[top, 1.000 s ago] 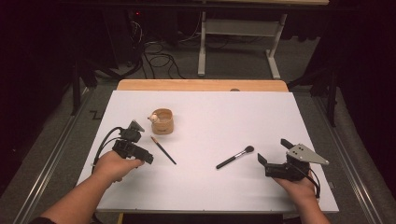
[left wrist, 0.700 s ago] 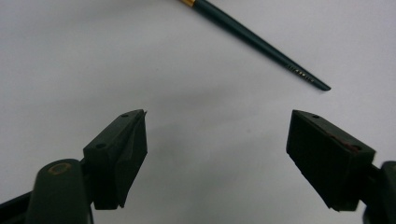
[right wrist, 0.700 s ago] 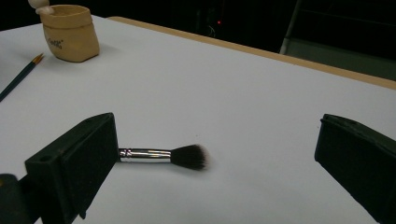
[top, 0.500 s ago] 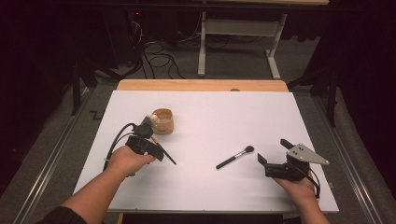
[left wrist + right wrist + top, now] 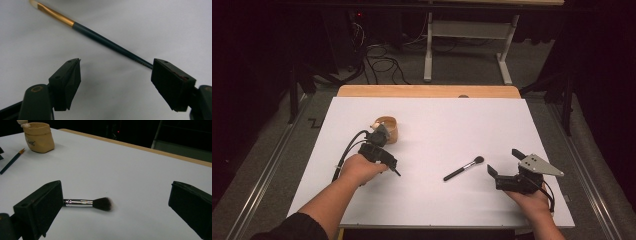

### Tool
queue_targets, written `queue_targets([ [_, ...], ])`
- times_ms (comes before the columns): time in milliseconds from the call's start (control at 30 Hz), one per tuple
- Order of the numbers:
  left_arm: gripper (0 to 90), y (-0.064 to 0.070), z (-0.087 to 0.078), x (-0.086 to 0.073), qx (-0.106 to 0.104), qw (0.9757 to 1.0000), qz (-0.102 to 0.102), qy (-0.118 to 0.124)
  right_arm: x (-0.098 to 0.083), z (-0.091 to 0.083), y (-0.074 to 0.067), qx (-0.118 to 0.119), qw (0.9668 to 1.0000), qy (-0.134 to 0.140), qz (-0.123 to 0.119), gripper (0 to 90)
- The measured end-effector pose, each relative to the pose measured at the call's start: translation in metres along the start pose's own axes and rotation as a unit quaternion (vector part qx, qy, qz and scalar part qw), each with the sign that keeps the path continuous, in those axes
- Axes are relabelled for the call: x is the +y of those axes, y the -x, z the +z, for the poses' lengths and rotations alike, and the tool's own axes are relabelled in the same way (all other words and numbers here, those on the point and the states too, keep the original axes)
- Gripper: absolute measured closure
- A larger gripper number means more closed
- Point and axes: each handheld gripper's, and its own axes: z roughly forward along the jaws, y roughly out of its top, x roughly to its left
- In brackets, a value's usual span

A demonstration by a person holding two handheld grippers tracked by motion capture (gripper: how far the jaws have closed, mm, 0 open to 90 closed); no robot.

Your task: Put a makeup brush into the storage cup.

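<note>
Left claw (image 5: pixel 116 75): has slid over the thin paintbrush (image 5: pixel 100 41), jaws apart but just closing in.
Right claw (image 5: pixel 502 167): apart, waiting by the makeup brush (image 5: pixel 463 168).
Next: grab the paintbrush, maybe for the cup (image 5: pixel 388 127).

Left gripper (image 5: pixel 388 161) shifted rightward across the white table (image 5: pixel 452 120), now over the thin dark-handled brush with a gold ferrule (image 5: pixel 100 40), jaws having just been closing slightly, standing apart astride the brush handle, pads not pressing it.

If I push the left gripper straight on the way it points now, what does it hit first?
Most likely the thin dark-handled brush, which lies slantwise just ahead of the left gripper; its open jaws stand apart from it. Depth is hard to judge.
</note>
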Motion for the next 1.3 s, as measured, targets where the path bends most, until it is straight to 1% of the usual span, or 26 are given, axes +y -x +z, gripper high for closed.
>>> queue_targets([
  [67, 28.7, 0.001, 0.002, 0.001, -0.004, 1.0, 0.001, -0.003, 0.0, 0.0, 0.0, 0.0, 1.0, 0.0, 0.0, 0.6],
  [100, 29.5, 0.002, 0.002, 0.002, -0.004, 1.0, -0.002, -0.002, 0.0, 0.0, 0.0, -0.001, 1.0, 0.0, 0.001, 0.5],
  [233, 31.0, 0.005, 0.005, 0.006, -0.006, 0.9999, -0.006, -0.005, 0.0, -0.001, 0.0, 0.0, 1.0, 0.001, 0.001, 0.6],
  [367, 31.8, 0.004, 0.007, 0.009, -0.003, 0.9999, -0.01, -0.005, 0.0, 0.0, 0.0, 0.0, 1.0, 0.001, -0.002, 0.5],
  [467, 32.5, 0.005, 0.009, 0.011, -0.006, 0.9998, -0.016, -0.002, 0.0, 0.0, 0.0, -0.001, 1.0, 0.0, -0.002, 0.6],
  [500, 32.7, 0.006, 0.009, 0.012, -0.008, 0.9998, -0.017, -0.005, 0.0, 0.0, 0.0, -0.001, 1.0, 0.0, -0.002, 0.6],
  [833, 33.7, 0.011, 0.015, 0.013, -0.003, 0.9997, -0.016, -0.016, 0.0, 0.0, 0.0, -0.001, 1.0, 0.0, -0.003, 0.6],
  [1100, 34.0, 0.012, 0.015, 0.013, -0.001, 0.9997, -0.018, -0.016, 0.0, 0.0, -0.001, -0.001, 1.0, -0.001, -0.002, 0.5],
  [1300, 33.4, 0.014, 0.016, 0.012, 0.006, 0.9998, -0.016, -0.014, 0.0, 0.0, -0.001, -0.001, 1.0, -0.001, -0.005, 0.6],
])
